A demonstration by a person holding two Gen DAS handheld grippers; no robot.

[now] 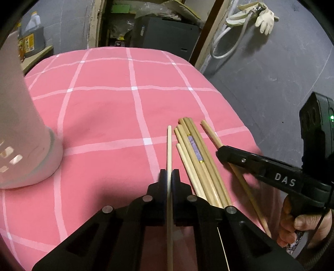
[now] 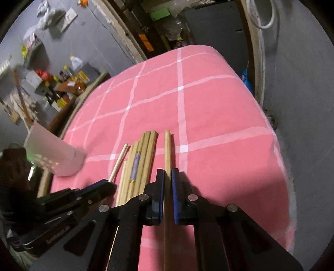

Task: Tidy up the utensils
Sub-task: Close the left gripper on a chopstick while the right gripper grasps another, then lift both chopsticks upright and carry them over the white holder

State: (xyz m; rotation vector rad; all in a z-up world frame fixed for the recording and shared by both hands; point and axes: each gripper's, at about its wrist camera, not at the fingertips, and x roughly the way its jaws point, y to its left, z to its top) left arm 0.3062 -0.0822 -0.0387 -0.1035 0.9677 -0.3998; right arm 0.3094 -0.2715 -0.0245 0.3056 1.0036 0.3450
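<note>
A bundle of wooden chopsticks (image 1: 196, 158) lies on the pink checked cloth (image 1: 108, 108); it also shows in the right wrist view (image 2: 137, 164). My left gripper (image 1: 169, 177) is shut on one pale thin chopstick (image 1: 169, 146), just left of the bundle. My right gripper (image 2: 167, 177) is shut on a thicker wooden chopstick (image 2: 167, 150), just right of the bundle; it enters the left wrist view from the right (image 1: 221, 153). A white perforated utensil holder (image 1: 23, 133) stands at the left on the cloth, also in the right wrist view (image 2: 56, 156).
The cloth-covered table (image 2: 208, 116) drops off at the right and far edges to a grey floor (image 1: 271, 79). A cluttered low shelf with bottles (image 2: 62, 83) stands beyond the left side. A hose and glove (image 1: 263, 18) lie on the floor.
</note>
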